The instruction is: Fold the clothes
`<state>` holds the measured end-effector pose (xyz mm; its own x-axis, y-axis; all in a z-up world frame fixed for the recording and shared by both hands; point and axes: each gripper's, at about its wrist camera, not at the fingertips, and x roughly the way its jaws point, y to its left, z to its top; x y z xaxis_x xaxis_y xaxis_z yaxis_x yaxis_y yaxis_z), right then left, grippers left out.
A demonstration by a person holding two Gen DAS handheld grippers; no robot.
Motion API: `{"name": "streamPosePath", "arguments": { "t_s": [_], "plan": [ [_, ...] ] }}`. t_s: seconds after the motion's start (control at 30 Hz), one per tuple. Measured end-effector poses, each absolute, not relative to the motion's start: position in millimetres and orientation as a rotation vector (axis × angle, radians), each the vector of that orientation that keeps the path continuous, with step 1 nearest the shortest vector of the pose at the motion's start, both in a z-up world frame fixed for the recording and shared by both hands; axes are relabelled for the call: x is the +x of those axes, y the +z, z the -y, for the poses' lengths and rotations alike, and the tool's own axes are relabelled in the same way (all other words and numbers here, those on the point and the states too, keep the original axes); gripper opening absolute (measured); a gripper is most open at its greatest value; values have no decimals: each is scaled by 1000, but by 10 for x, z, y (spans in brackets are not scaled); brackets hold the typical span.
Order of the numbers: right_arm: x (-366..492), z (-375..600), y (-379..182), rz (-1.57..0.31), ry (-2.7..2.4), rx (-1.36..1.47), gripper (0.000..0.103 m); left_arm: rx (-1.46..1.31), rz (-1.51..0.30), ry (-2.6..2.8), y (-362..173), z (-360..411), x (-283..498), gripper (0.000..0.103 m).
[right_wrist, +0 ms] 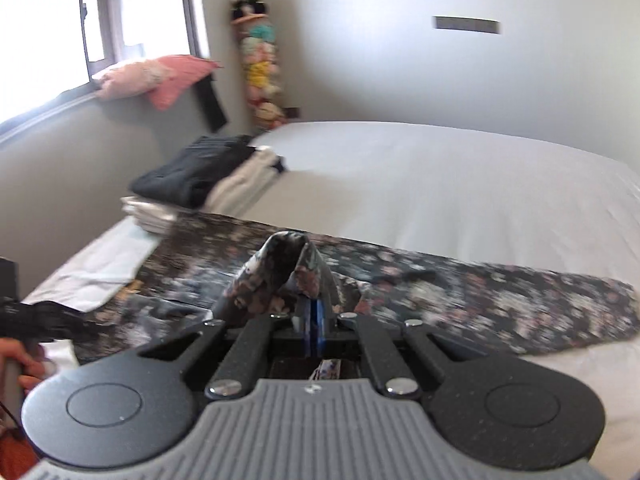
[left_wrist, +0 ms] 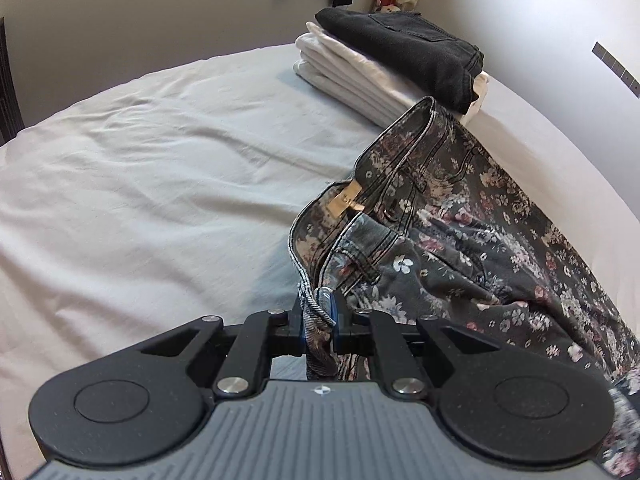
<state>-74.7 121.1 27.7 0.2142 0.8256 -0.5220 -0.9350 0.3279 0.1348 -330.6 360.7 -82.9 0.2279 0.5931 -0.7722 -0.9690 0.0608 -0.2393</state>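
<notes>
Dark floral jeans lie on the white bed sheet, waistband toward me, legs running right. My left gripper is shut on the waistband edge, which bunches between the fingers. In the right wrist view the floral jeans stretch across the bed to the right. My right gripper is shut on a raised fold of the floral fabric, lifted above the rest of the garment.
A stack of folded clothes, white items under black jeans, sits at the bed's far side; the stack shows by the wall. Plush toys hang in the corner. A pink pillow lies on the window sill.
</notes>
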Motion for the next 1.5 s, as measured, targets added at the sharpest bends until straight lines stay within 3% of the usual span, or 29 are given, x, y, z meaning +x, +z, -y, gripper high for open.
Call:
{"name": "streamPosePath", "arguments": {
  "t_s": [0.3,0.43,0.53,0.73,0.93,1.5],
  "plan": [
    [-1345,-2133,-198,-700,1369,-316,4,-788,-540,1249,-921,-3599,-3286,13],
    [-1466,-2265,-397,-762,1369,-341,13,-796,-536,1242,-956,-3610,-3318,13],
    [-1390,-2154,-345,-747,1359,-286,43,-798,-531,1235,-963,-3626,-3326,13],
    [-1081,-1857,-200,-687,1259,-261,43,-777,-544,1242,-950,-3625,-3278,13],
    [-828,-1535,-418,-753,1171,-306,44,-814,-544,1255,-976,-3646,-3313,13],
    [-1412,-1722,-1330,-757,1301,-892,43,-824,-553,1281,-971,-3638,-3316,13]
  ]
}}
